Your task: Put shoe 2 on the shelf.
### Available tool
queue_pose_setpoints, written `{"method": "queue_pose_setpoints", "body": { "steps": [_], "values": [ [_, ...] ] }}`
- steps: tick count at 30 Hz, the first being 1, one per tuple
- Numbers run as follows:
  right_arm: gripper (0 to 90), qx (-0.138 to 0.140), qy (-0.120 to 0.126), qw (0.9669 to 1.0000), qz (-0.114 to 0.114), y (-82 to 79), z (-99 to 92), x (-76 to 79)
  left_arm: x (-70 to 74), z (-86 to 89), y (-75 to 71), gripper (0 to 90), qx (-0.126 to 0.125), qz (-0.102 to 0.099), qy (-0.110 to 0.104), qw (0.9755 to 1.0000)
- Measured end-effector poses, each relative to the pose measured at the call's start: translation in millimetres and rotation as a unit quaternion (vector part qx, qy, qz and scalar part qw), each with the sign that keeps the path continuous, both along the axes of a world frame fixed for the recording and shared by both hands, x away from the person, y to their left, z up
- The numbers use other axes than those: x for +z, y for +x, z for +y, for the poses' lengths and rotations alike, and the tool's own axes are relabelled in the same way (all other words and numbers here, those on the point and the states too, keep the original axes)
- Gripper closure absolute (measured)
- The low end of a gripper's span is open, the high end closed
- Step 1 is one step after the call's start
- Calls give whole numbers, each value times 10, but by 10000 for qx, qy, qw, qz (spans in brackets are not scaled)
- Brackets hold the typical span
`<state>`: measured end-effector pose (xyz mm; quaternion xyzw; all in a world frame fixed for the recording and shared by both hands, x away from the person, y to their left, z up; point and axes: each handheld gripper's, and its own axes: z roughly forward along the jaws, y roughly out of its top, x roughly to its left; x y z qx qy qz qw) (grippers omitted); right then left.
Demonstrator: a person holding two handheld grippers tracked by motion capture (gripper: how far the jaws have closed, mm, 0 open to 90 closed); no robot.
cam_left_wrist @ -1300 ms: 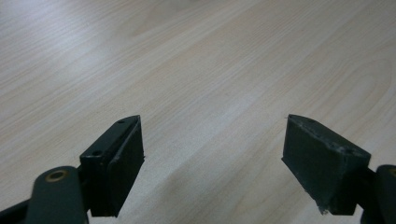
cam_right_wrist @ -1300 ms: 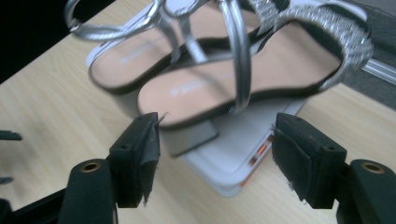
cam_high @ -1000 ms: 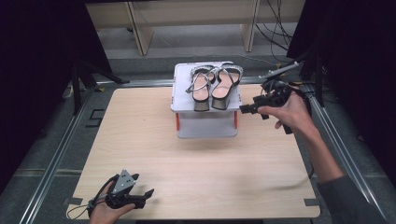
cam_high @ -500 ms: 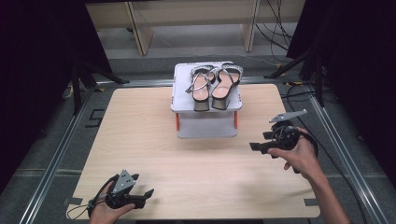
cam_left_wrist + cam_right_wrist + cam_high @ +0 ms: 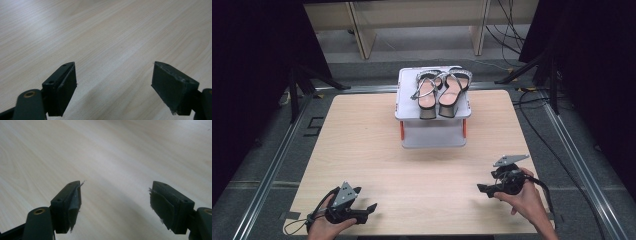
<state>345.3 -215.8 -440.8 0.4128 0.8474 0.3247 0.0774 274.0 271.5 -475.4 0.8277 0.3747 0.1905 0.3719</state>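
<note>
A pair of strappy sandals (image 5: 439, 92) with dark wedge heels sits side by side on top of a small grey stand (image 5: 432, 135) at the far middle of the wooden table (image 5: 362, 145). My left gripper (image 5: 369, 209) rests low at the table's near left corner, held in a hand, pointing right. My right gripper (image 5: 480, 189) is at the near right, pointing left, held in the other hand. In the left gripper view the gripper (image 5: 113, 87) stands open over bare wood. The right gripper (image 5: 115, 205) in its own view is open too, with nothing between its pads.
Metal rails (image 5: 277, 160) run along the table's left and right sides. Cables (image 5: 532, 115) lie on the floor to the right, and wooden shelf legs (image 5: 362, 30) stand beyond the far edge. Bare tabletop lies between the stand and both grippers.
My right gripper has drawn back from beside the stand to the near right part of the table and come down low. The left gripper has stayed put.
</note>
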Motion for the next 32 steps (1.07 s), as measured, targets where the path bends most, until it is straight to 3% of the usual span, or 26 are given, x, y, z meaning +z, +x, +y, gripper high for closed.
{"method": "queue_pose_setpoints", "body": {
  "steps": [1,3,6,12,13,14,16,18,19,20,24,25,28,32],
  "values": [
    [260,92,-16,9999,-51,-27,5,-40,-5,1,4,196,27,-23,-15,10000],
    [260,45,35,9999,94,-97,22,-83,-10,1,0,196,55,46,-76,9999],
    [259,90,-61,9999,-2,-171,45,-146,-3,6,2,194,8,-11,21,10000],
    [260,125,-98,9999,-40,-262,91,-184,-2,0,-4,192,-7,10,-1,10000],
    [259,103,-76,9998,-172,-266,100,-212,-1,1,-4,191,-9,12,6,10000],
    [259,71,-107,9999,21,-285,106,-196,0,2,-4,192,-7,13,15,10000],
    [259,12,-48,10000,29,-327,136,-214,-2,0,-4,191,-11,8,18,10000],
    [259,133,-149,9998,-23,-320,127,-221,-3,-3,-4,191,-10,2,16,10000],
    [259,162,-60,9997,-189,-316,136,-256,-2,-4,-6,191,-13,2,14,10000],
    [259,168,-142,9997,-54,-331,136,-238,-2,-4,-6,191,-15,1,12,10000],
    [258,203,-133,9997,-18,-341,162,-256,-2,-4,-4,191,-11,-5,18,10000],
    [255,267,-125,9995,-130,-330,164,-278,-2,-4,-5,191,-12,-8,15,10000],
    [254,265,-161,9995,-4,-334,174,-271,0,-1,-4,191,-20,-19,42,10000],
    [251,260,-185,9995,3,-331,169,-270,0,0,-3,191,-30,-2,51,10000]
  ]
}}
